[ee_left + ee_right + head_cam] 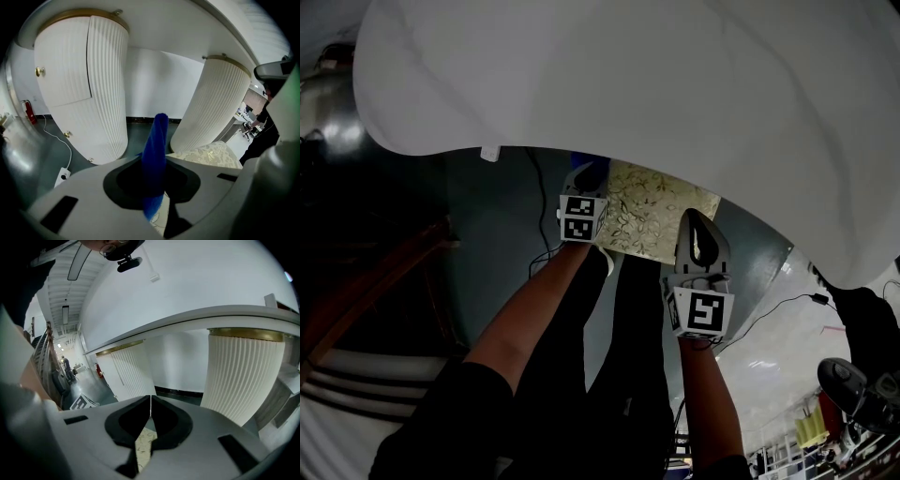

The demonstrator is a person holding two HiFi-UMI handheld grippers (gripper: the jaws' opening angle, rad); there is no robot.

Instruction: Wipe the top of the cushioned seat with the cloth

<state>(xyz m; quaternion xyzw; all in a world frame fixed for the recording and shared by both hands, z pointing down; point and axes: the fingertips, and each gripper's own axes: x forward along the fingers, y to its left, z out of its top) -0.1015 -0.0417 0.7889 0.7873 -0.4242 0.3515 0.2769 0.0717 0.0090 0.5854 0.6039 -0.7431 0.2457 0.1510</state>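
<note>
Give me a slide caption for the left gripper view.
Left tongs pinching a blue cloth, patterned seat cushion and white fluted pedestals beyond.

The dark floor (499, 239) carries the patterned cushioned seat (661, 214), a white cable (61, 144) and seemingly a power strip (62, 175).

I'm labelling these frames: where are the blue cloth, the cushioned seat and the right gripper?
blue cloth (157, 150), left gripper view, upright middle
cushioned seat (652, 216), head view, patterned top
right gripper (150, 401), right gripper view, closed jaw tips
</note>
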